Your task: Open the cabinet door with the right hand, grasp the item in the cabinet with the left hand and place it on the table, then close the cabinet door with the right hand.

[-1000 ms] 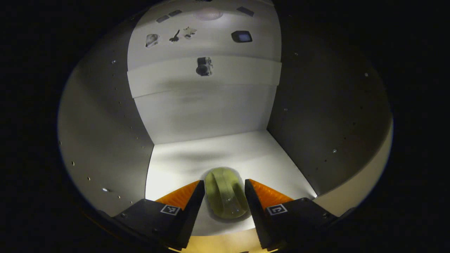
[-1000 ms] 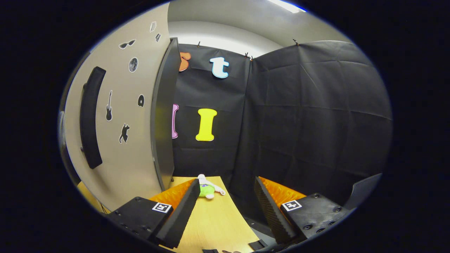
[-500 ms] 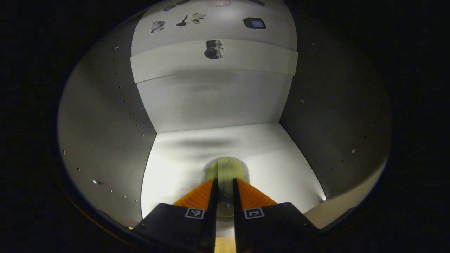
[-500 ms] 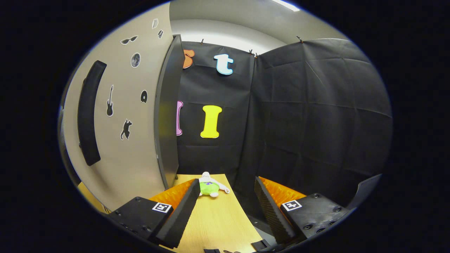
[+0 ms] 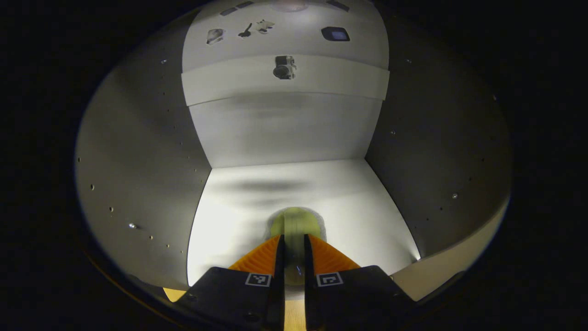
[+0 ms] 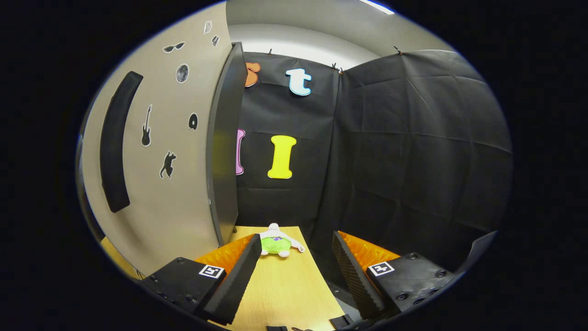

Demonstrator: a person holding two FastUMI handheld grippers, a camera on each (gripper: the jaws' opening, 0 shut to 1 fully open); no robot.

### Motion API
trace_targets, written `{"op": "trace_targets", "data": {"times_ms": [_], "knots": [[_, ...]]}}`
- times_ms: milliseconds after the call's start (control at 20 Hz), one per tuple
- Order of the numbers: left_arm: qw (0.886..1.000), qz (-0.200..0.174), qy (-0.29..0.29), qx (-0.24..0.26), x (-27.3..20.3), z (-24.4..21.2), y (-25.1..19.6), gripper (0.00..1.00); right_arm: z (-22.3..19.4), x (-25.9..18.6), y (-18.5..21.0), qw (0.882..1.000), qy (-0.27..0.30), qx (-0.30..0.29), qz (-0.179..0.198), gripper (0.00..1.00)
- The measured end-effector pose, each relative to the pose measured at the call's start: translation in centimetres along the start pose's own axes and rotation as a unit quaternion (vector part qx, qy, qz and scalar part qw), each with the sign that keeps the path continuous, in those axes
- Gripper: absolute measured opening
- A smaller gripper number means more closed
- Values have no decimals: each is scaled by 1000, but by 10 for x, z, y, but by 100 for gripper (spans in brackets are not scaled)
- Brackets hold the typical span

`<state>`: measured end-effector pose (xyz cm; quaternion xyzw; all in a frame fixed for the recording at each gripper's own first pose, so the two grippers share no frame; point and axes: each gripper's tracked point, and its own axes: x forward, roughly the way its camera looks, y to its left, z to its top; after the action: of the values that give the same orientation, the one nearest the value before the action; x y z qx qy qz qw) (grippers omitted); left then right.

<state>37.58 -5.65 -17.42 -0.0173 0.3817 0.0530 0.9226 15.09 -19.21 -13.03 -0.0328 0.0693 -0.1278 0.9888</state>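
While I watch left gripper view: my left gripper (image 5: 294,257) reaches inside cabinet (image 5: 138,151), clenched on yellow-green item (image 5: 295,219), both fingers pressing its sides. Item sits on pale cabinet floor (image 5: 363,207), near front edge. Stickers on back wall (image 5: 285,41).

Right gripper view: my right gripper (image 6: 294,264) released, fingers well apart, nothing between. Cabinet door (image 6: 174,151) swung open at left, dark handle (image 6: 115,142) on it. Green-and-white plush toy (image 6: 277,241) lies on wooden bench (image 6: 285,294), beyond fingers.

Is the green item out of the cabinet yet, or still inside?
Still inside. The green item lies on the cabinet floor, between the side walls, with the left gripper closed on it.
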Motion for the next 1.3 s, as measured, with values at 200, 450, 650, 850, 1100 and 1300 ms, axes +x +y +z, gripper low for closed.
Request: {"op": "trace_targets", "data": {"times_ms": [200,450,650,850,1100,1300], "knots": [[1000,-18,-13,-12,-43,-7,0,21,8,-11,11,1000,-11,-2,12,98],[999,-36,-28,-28,-112,-33,11,21,23,-42,40,998,-41,-4,40,98],[998,-49,-30,-35,-157,-78,18,21,25,-70,51,998,-45,-9,36,97],[997,-67,-15,-40,-179,-140,18,21,1,-101,55,1000,-23,-16,-2,98],[996,-86,23,-28,-179,-223,10,21,-4,-149,63,1000,-10,-17,-9,97],[994,-91,42,-53,-158,-277,-7,21,7,-160,68,1000,-18,-22,12,98]]}}
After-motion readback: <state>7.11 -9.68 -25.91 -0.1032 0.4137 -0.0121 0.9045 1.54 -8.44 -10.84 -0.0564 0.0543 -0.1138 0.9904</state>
